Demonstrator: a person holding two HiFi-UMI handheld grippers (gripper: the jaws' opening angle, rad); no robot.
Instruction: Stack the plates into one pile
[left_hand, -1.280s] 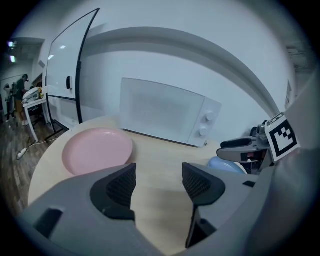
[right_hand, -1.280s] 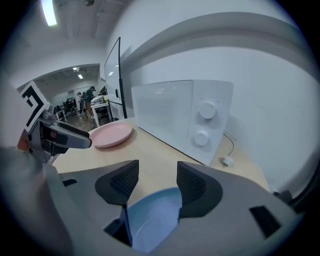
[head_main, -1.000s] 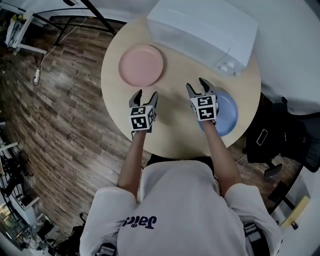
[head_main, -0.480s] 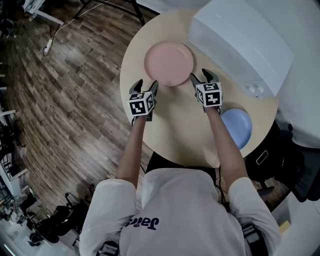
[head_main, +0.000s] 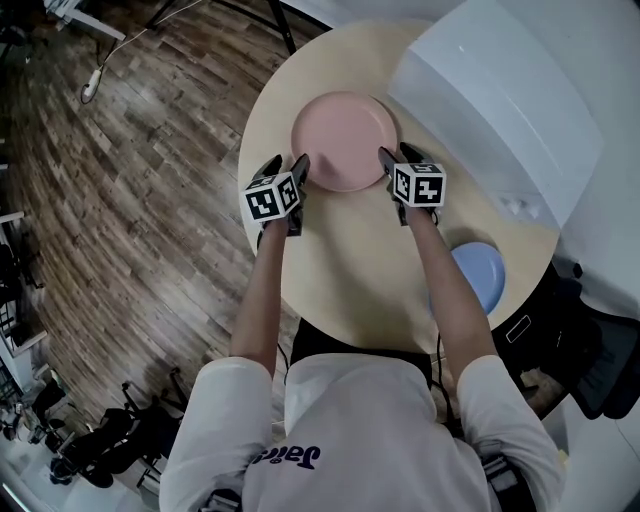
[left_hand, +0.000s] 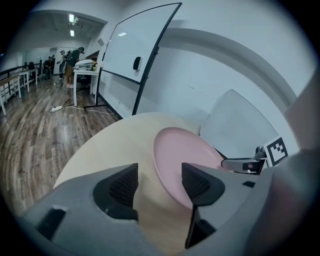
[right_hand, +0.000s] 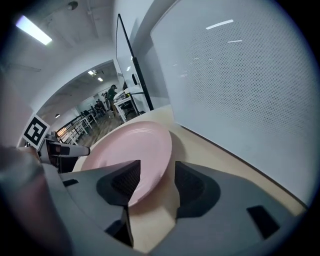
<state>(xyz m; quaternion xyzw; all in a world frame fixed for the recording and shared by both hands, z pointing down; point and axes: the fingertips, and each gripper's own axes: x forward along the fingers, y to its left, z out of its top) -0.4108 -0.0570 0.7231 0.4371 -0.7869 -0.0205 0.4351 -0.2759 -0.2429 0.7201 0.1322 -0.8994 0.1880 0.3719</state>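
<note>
A pink plate (head_main: 343, 140) lies flat on the round wooden table (head_main: 340, 270), and a blue plate (head_main: 478, 275) lies near the table's right front edge. My left gripper (head_main: 287, 165) is at the pink plate's left rim. Its jaws are open, and the plate's (left_hand: 185, 155) rim runs between them without being pressed. My right gripper (head_main: 397, 157) is at the plate's right rim. Its jaws are closing, the rim of the plate (right_hand: 130, 150) sits in the gap by the left pad (right_hand: 127, 182), and the other pad stands clear.
A large white box (head_main: 500, 100) stands on the table's far right, close behind the right gripper. Wooden floor (head_main: 130, 200) surrounds the table, and a black office chair (head_main: 600, 350) is at the right. A whiteboard (left_hand: 135, 55) stands beyond the table.
Both grippers moved forward across the table, the right one away from the blue plate. They now flank the pink plate, with its rim inside each pair of jaws.
</note>
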